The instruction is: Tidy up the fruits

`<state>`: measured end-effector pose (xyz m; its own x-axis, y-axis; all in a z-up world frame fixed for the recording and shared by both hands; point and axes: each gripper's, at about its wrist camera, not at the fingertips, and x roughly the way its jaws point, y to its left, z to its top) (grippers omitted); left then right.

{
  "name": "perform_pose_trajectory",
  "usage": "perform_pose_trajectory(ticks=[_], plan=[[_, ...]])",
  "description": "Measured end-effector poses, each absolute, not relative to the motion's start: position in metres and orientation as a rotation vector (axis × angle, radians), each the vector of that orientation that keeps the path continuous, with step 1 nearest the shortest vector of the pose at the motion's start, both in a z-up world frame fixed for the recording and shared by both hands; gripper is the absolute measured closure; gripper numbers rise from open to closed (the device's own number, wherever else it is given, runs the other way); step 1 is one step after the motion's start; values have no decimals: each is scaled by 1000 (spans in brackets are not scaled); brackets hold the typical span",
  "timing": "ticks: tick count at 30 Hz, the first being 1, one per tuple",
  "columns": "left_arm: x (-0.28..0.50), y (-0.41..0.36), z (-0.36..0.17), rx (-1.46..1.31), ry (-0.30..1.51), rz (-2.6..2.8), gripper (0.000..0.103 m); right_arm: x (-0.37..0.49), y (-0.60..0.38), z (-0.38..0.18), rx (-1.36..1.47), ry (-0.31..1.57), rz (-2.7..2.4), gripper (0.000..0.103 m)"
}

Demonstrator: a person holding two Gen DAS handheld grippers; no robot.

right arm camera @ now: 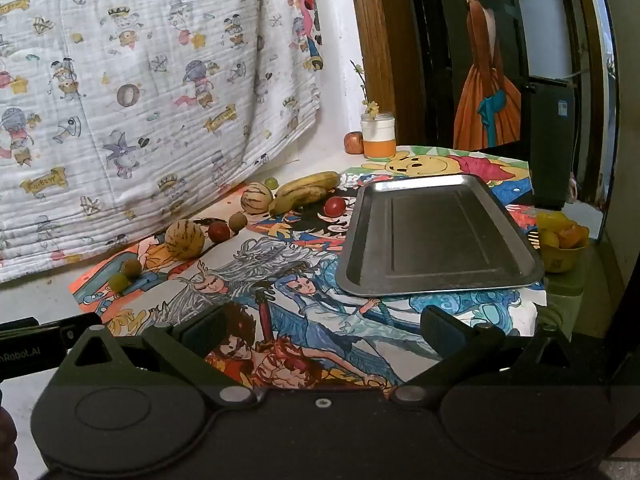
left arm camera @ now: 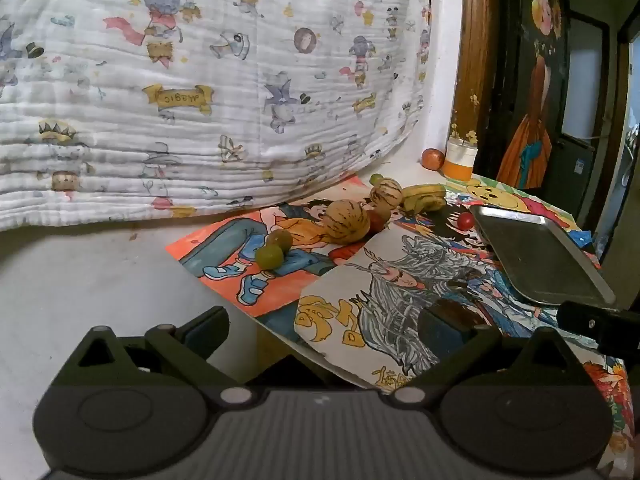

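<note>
The rectangular stainless-steel tray (right arm camera: 438, 236) lies flat on the bright hand-coloured cartoon posters (right arm camera: 280, 280) that cover the table, and nothing is in it yet, so by my reading the sorting has not begun. All the fruit sits loose on the posters to the left of the tray, strung out in a rough line along the foot of the white cartoon-print quilt (right arm camera: 140, 100). Nearest the tray is a small red tomato-like fruit (right arm camera: 334, 206), almost touching the tray's far left corner. Just beyond it lie the two yellow bananas (right arm camera: 306, 192), side by side and touching. A pale striped round melon (right arm camera: 257, 198) and a small green grape (right arm camera: 271, 183) follow farther left. Then come a small brown round fruit (right arm camera: 237, 222), a second red fruit (right arm camera: 219, 232) and a larger striped yellow melon (right arm camera: 185, 239), the last two touching. Farthest from the tray are a brownish-green and a green round fruit (right arm camera: 125, 274), pressed together. Behind the tray, against the wall, a red-orange apple (right arm camera: 353, 142) stands beside a white-and-orange jar (right arm camera: 377, 137) holding dried flowers. To the tray's right, off the table, a yellow bowl (right arm camera: 562, 246) already holds yellow and orange pieces I cannot identify. The left gripper (left arm camera: 322, 326) hangs over the table's near edge with its jaws spread wide and nothing between them. The right gripper (right arm camera: 320, 326) hovers just in front of the tray, likewise spread and empty. Both are tilted downward toward the posters, probably so that either one can reach a fruit.
</note>
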<state>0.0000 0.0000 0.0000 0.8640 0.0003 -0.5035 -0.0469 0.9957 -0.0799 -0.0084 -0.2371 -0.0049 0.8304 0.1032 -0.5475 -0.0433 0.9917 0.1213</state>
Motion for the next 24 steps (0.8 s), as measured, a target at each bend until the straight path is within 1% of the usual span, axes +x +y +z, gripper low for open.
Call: perform_pose_trajectory(ticks=[24], plan=[[0, 0, 0, -87, 535, 25, 0, -11, -237, -8, 106, 591, 79, 0]])
